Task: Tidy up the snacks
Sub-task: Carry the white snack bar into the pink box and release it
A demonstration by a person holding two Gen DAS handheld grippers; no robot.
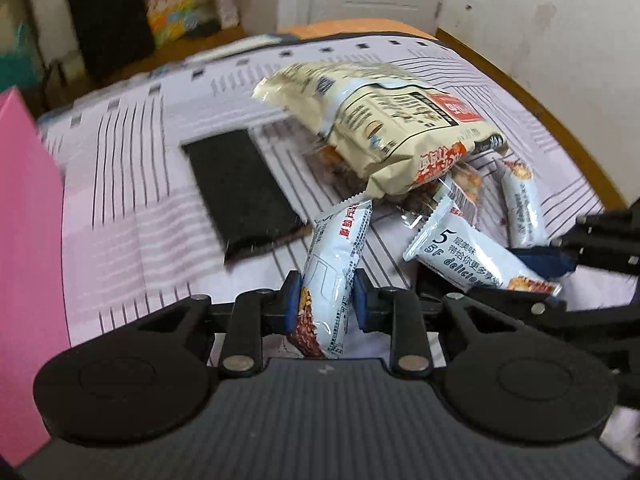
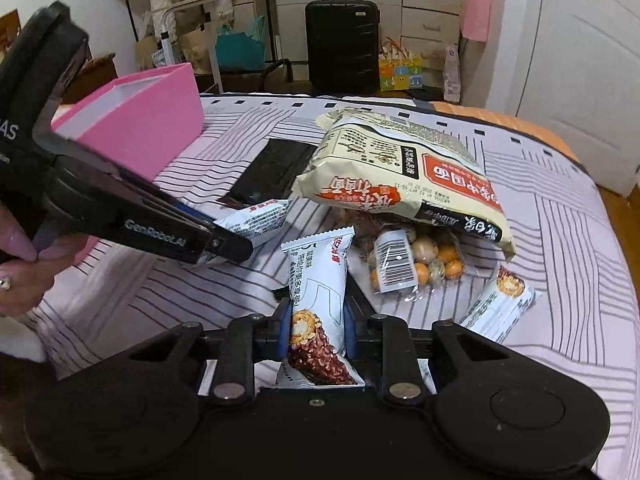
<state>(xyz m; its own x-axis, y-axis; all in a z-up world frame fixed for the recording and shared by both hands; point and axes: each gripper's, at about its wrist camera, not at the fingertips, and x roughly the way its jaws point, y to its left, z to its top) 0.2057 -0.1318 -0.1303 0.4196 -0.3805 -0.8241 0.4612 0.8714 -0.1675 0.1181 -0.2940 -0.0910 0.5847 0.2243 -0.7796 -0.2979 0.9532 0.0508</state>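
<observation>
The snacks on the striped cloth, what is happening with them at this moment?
A person is sorting snacks with two tools. The left hand-held gripper is shut on one white snack bar, and the right hand-held gripper is shut on a second white bar. A third bar, a clear pack of coated nuts and a large beige bag lie on the striped cloth. An open pink box stands at the left, and no snack can be seen inside it.

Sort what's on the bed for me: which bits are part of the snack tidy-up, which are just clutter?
Job:
left gripper, shut on a snack bar
right gripper, shut on a second bar
third bar
noodle pack
nut bag
black pouch
pink box

Clutter:
suitcase
</observation>
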